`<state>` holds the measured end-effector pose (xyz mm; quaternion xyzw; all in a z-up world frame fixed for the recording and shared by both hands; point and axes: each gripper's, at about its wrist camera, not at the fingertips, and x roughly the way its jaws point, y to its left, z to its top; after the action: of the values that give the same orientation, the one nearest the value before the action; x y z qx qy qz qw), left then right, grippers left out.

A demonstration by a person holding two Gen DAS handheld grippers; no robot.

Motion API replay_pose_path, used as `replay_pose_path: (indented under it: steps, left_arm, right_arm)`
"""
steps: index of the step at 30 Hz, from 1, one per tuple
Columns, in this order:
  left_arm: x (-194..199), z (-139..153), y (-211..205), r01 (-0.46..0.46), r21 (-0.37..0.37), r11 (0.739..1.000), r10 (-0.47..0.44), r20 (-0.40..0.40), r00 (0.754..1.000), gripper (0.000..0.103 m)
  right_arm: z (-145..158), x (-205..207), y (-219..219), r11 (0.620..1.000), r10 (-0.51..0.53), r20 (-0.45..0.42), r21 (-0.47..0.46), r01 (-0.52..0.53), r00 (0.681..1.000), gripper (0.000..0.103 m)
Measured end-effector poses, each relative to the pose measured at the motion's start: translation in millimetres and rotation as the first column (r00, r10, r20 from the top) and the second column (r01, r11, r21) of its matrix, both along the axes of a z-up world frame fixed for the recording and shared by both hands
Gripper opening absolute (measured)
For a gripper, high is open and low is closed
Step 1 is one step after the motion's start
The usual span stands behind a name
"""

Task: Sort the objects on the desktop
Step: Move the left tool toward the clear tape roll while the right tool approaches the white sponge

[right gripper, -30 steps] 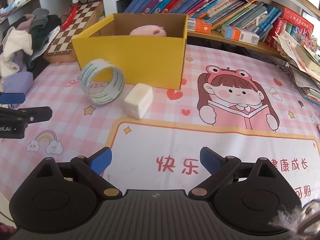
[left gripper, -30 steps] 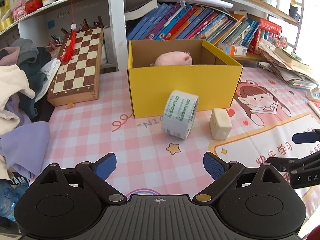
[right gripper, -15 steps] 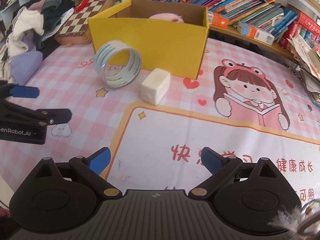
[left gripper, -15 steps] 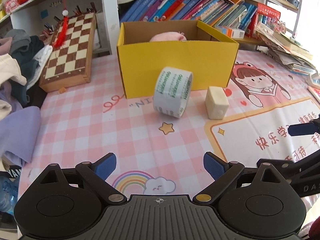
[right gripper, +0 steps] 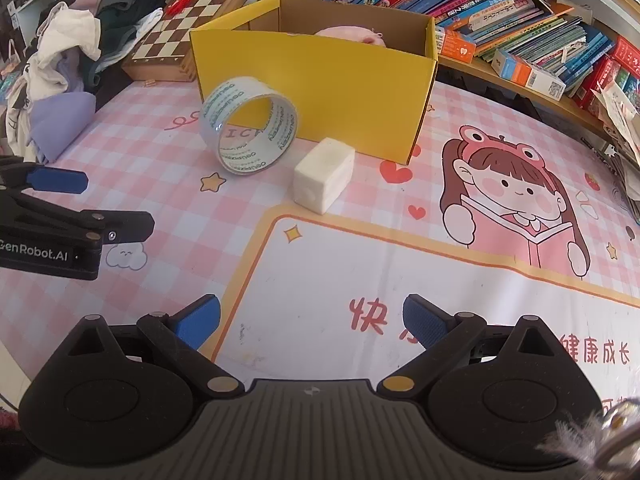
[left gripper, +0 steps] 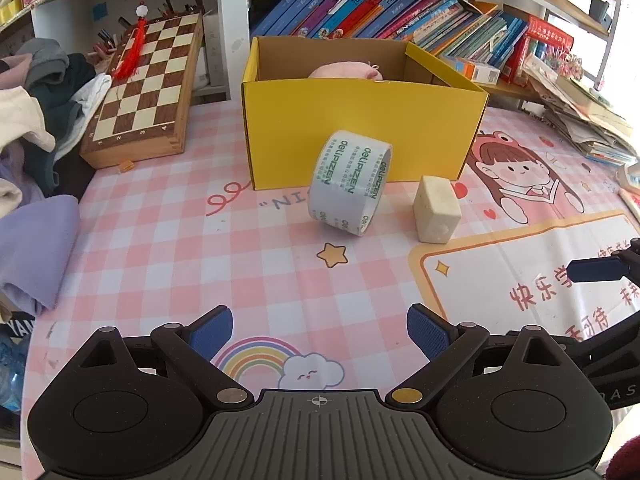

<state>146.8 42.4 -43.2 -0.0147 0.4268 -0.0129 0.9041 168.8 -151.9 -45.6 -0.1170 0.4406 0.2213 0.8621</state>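
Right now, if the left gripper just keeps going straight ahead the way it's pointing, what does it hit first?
Most likely the tape roll, standing on edge almost dead ahead of the open left gripper, with the yellow box right behind it. Depth is hard to judge.

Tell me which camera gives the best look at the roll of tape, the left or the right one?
The right wrist view. There the tape roll is angled so its open core and inner printed wall show, leaning by the yellow box. The left wrist view shows only the tape roll's printed outer band, nearly edge-on, hiding the hole.
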Motion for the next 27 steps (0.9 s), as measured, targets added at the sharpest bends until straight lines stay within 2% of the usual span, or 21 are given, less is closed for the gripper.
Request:
replay_pose_path:
  steps: [9,18,27]
  left_arm:
    - [3,0,-13,0.012,0.037,0.999,-0.013,0.019,1.0,0.096]
    - [9,0,-11,-0.027,0.04,0.999,0.025,0.038,0.999,0.096]
    - [15,-2,-13,-0.056,0.047,0.997,0.054,0.036,0.998,0.096]
  right_arm:
    - [-1,10,-4,1.0,0.012,0.028,0.018,-0.012,1.0,0.098]
    - [-4,24,-3,0.998,0.044,0.039,0.034,-0.046,0.998,0.093]
    - [-7,40,0,0.996,0.075,0.052,0.051,-0.077,0.996,0.093]
